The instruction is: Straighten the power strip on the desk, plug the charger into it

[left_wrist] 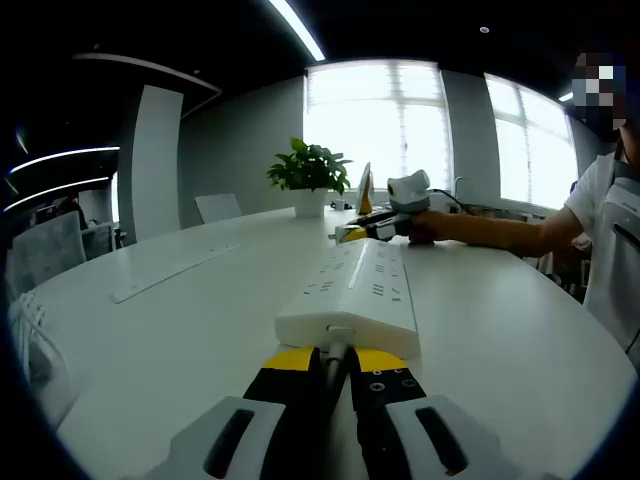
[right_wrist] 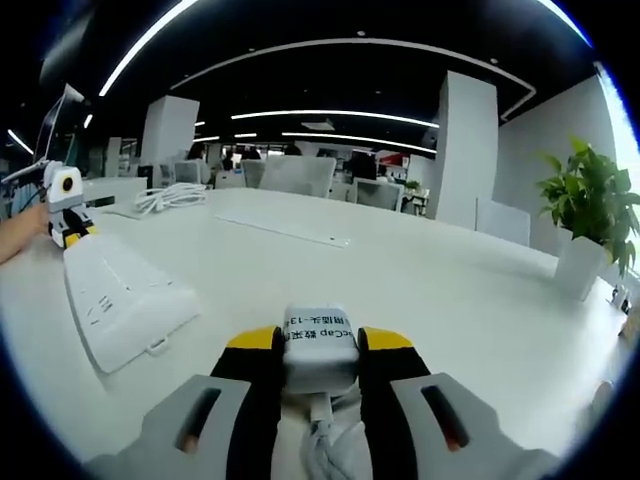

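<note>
A white power strip (left_wrist: 352,290) lies lengthwise on the white desk (left_wrist: 170,340), straight ahead of my left gripper (left_wrist: 335,358). The yellow-tipped jaws are closed on the dark cord stub at the strip's near end. In the right gripper view the same strip (right_wrist: 118,290) lies to the left, angled away. My right gripper (right_wrist: 320,338) is shut on a white charger (right_wrist: 320,350) with a printed label, a cable trailing back from it. That gripper (left_wrist: 385,226) also appears beyond the strip's far end, held by a person's hand. The left gripper (right_wrist: 66,212) sits at the strip's far end.
A potted plant (left_wrist: 310,170) (right_wrist: 588,200) stands at the desk's far side. A long flat white bar (left_wrist: 175,270) (right_wrist: 285,230) lies on the desk, and a coiled white cable (right_wrist: 170,197) lies farther back. A person (left_wrist: 610,230) stands at the right. Office chairs ring the desk.
</note>
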The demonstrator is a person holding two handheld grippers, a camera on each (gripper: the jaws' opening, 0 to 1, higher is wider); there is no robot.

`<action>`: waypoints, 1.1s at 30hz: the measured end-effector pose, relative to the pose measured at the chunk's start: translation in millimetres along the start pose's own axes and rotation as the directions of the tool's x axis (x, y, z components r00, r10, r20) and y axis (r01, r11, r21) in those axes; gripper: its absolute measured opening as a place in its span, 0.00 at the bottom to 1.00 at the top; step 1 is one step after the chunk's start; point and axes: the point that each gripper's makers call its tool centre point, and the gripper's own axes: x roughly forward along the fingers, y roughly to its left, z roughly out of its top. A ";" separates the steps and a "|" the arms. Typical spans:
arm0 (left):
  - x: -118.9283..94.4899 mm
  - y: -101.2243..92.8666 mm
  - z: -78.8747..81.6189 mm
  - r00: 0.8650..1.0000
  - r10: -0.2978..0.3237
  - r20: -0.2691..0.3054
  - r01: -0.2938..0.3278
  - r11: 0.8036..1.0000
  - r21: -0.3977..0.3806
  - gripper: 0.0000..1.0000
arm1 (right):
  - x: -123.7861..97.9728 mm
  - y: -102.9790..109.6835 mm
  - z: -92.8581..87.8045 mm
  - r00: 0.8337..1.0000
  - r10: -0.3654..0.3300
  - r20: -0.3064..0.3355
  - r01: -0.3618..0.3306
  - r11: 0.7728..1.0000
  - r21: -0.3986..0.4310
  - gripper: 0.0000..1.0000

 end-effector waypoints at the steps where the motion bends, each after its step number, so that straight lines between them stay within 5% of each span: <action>1: -0.1 0.2 0.0 1.000 0.000 0.000 0.000 1.000 0.000 0.15 | 0.0 0.0 0.0 1.000 0.001 0.000 -0.001 1.000 0.004 0.29; 11: -0.1 -0.6 0.1 1.000 0.001 0.000 -0.001 1.000 0.000 0.15 | -0.2 -1.5 0.7 1.000 0.014 -0.002 -0.014 1.000 0.025 0.28; 18: -0.4 0.1 0.0 1.000 0.001 0.000 -0.001 1.000 0.000 0.15 | -3.0 1.3 7.5 0.999 0.050 0.007 -0.050 0.976 0.214 0.28; 33: -0.6 0.1 0.2 1.000 -0.001 0.002 0.001 1.000 0.003 0.15 | -5.8 -7.6 14.9 0.998 0.050 0.028 -0.056 0.946 0.320 0.28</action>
